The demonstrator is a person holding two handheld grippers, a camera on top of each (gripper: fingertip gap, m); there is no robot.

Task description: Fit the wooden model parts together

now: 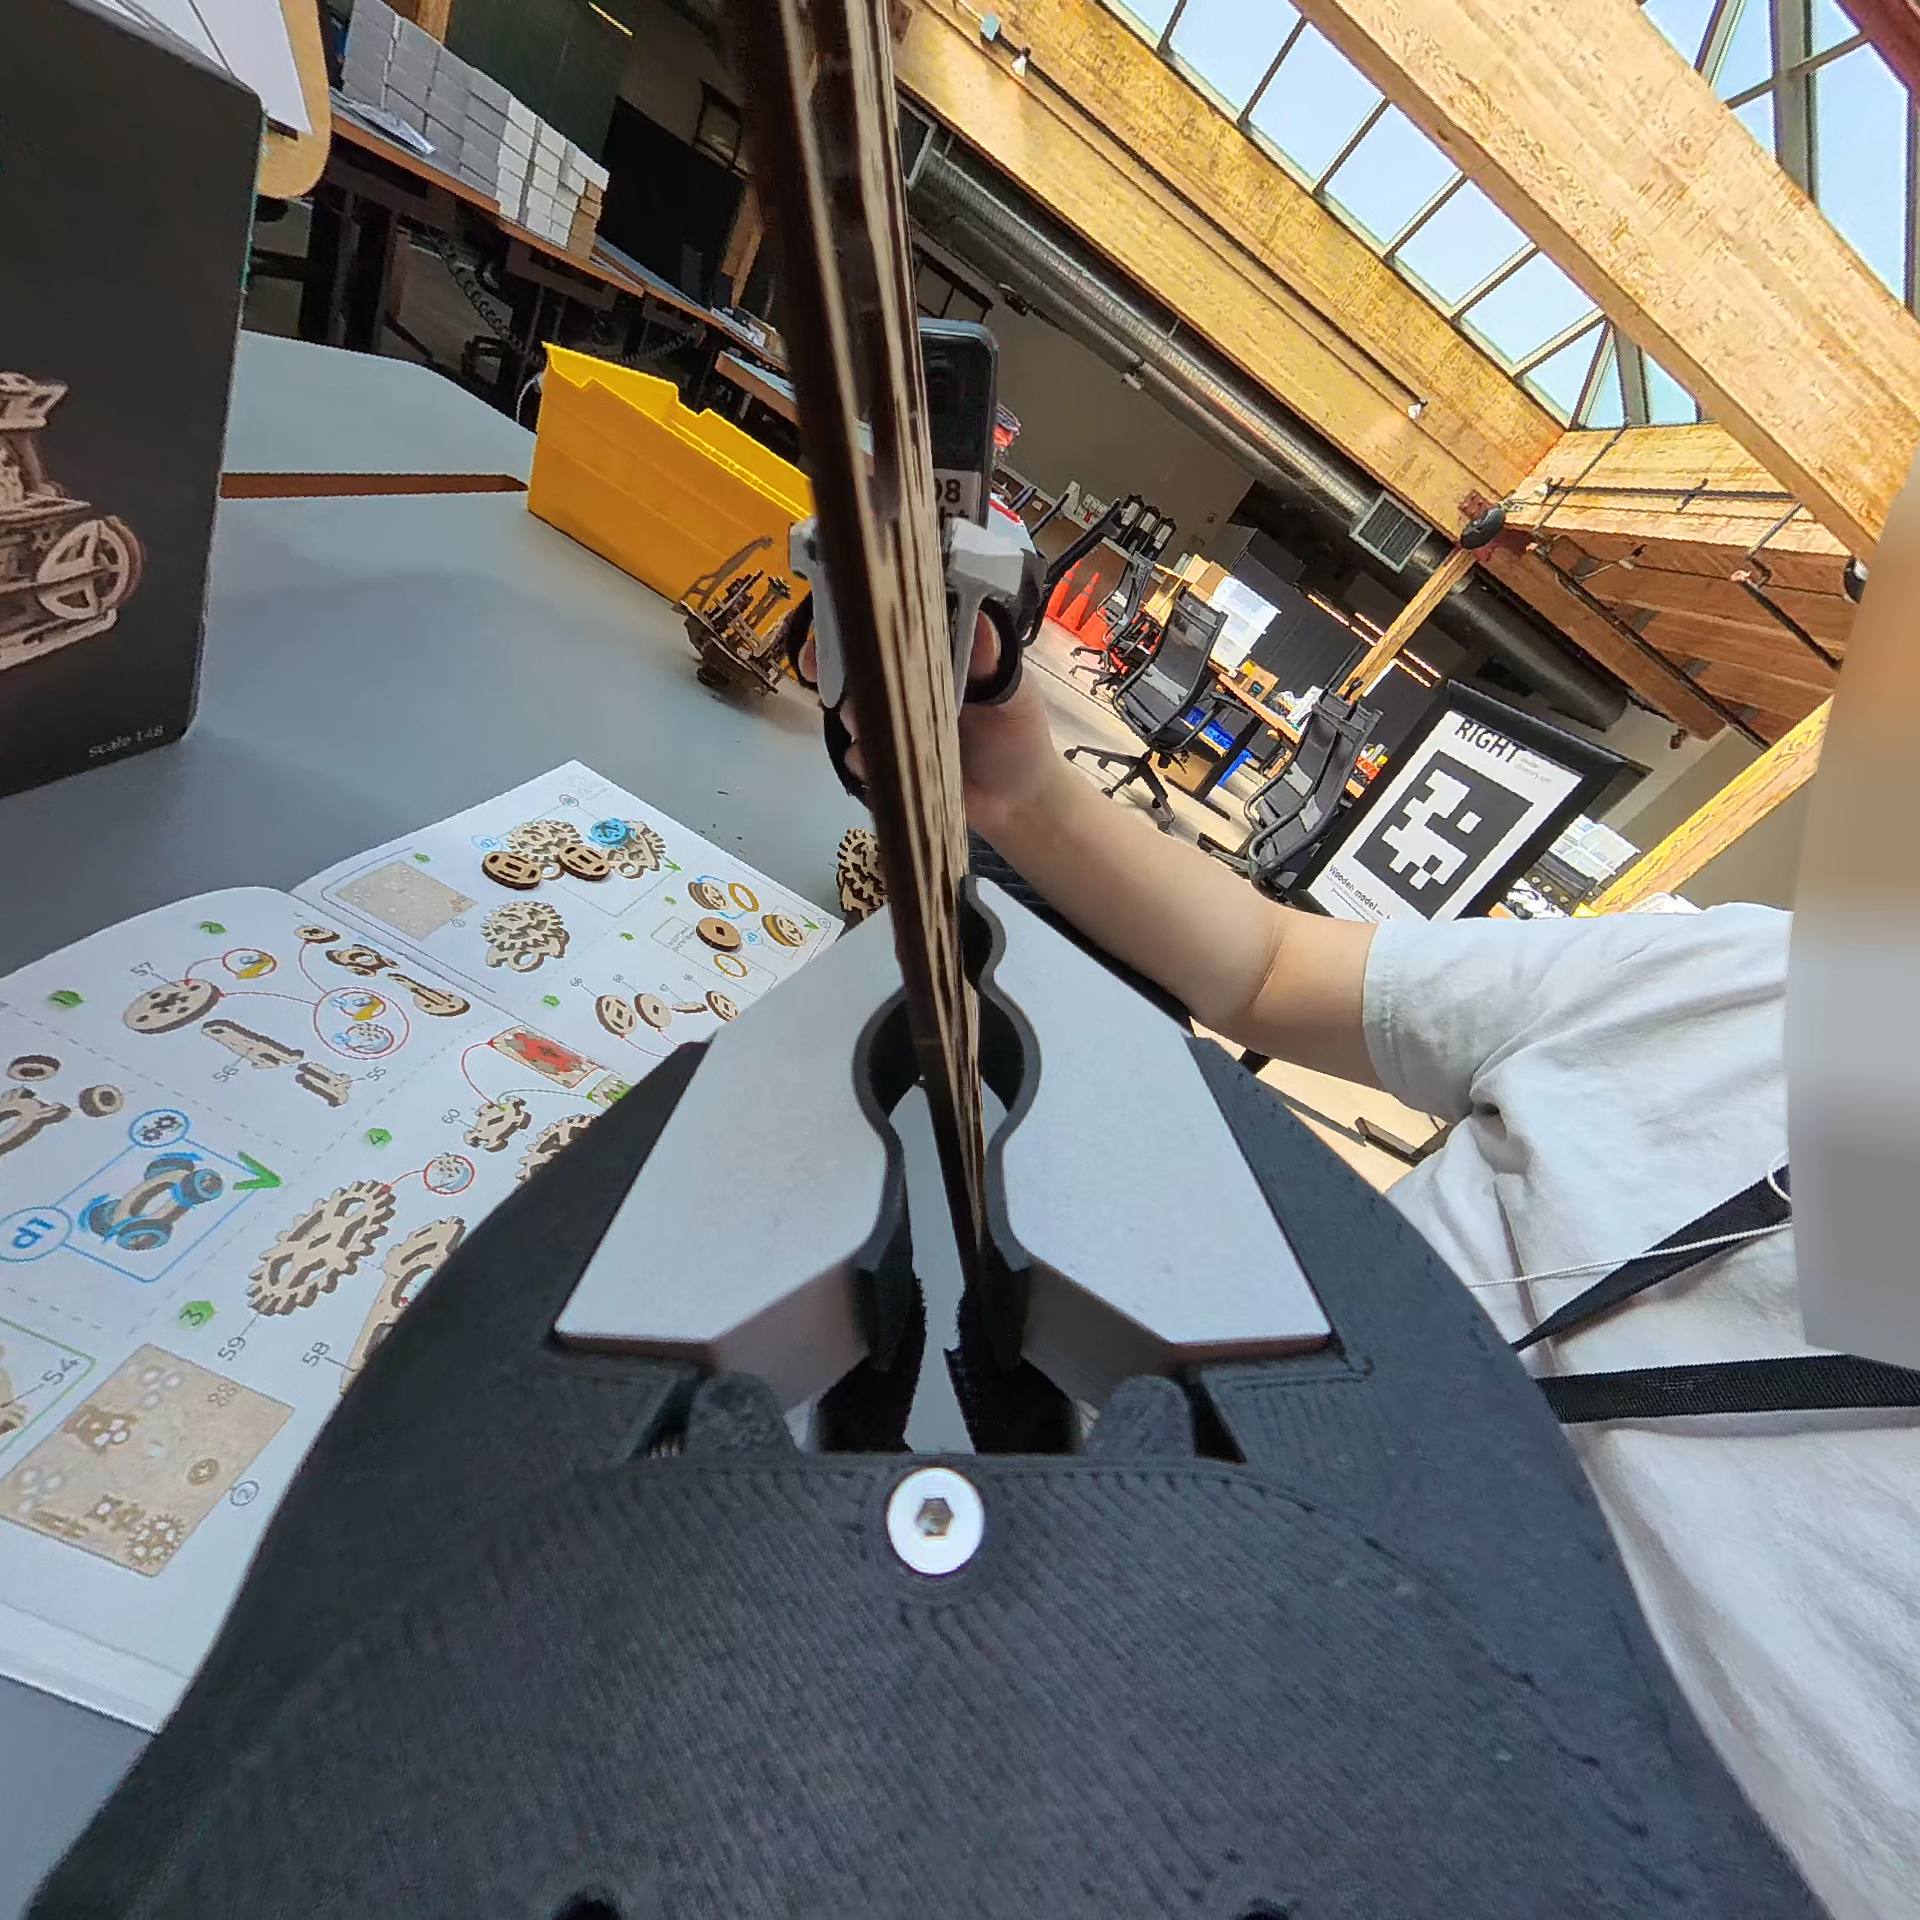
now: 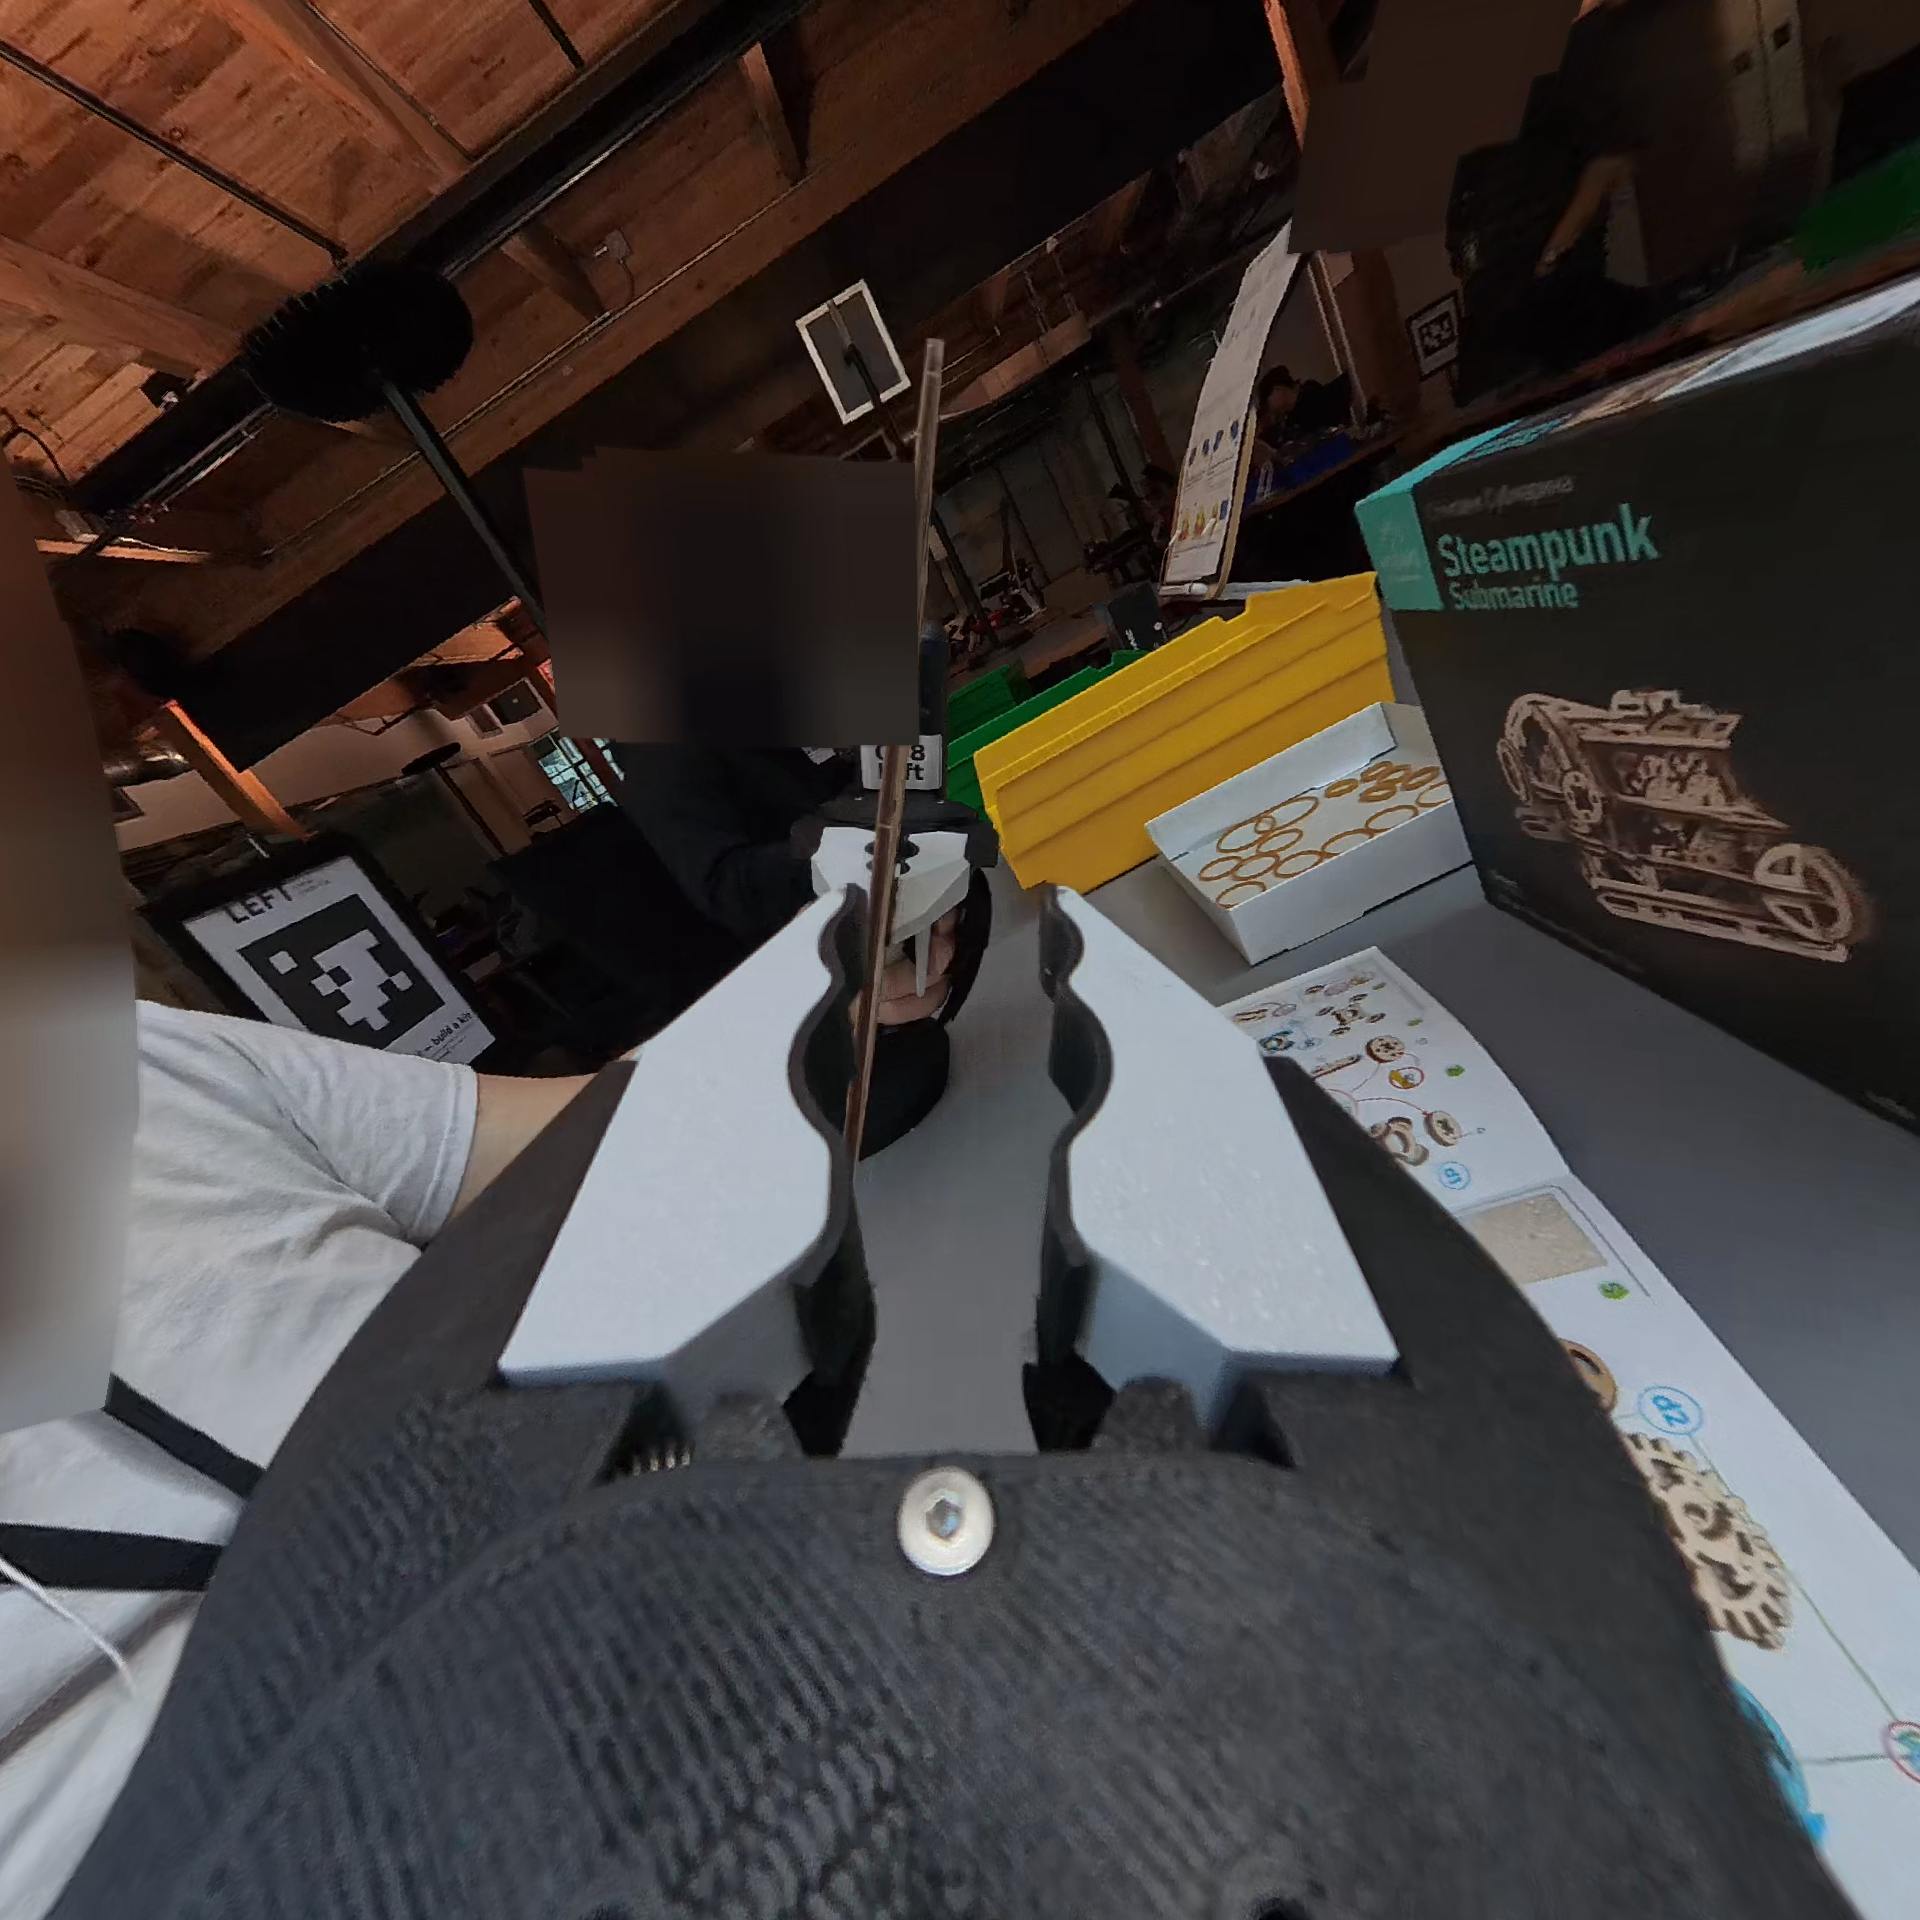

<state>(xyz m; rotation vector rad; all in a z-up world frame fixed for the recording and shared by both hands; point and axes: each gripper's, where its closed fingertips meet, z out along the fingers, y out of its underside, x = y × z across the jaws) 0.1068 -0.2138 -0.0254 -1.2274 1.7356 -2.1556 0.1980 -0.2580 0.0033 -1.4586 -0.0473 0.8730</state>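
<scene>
My left gripper [image 1: 940, 935] is shut on a thin wooden parts sheet [image 1: 883, 520], seen edge-on and standing upright with scorched brown edges. My right gripper [image 2: 951, 904] is open and empty. In the right wrist view the sheet [image 2: 902, 665] is a thin upright line close to the inner edge of my left finger; I cannot tell whether they touch. The left gripper's grey fingers [image 2: 935, 883] clamp the sheet farther off. A partly built wooden model [image 1: 732, 634] stands on the grey table [image 1: 416, 623]. Loose wooden gears [image 1: 540, 852] lie on the open instruction booklet [image 1: 312, 1091].
A black kit box [image 1: 94, 416] stands at the table's left. A yellow bin [image 1: 644, 468] is behind the model. In the right wrist view a white tray [image 2: 1340, 904] holds wooden rings beside the yellow bin [image 2: 1174, 707] and the box [image 2: 1662, 675]. A person's arm [image 1: 1143, 894] reaches in from the right. Tip to tip, the grippers are about 11 centimeters apart.
</scene>
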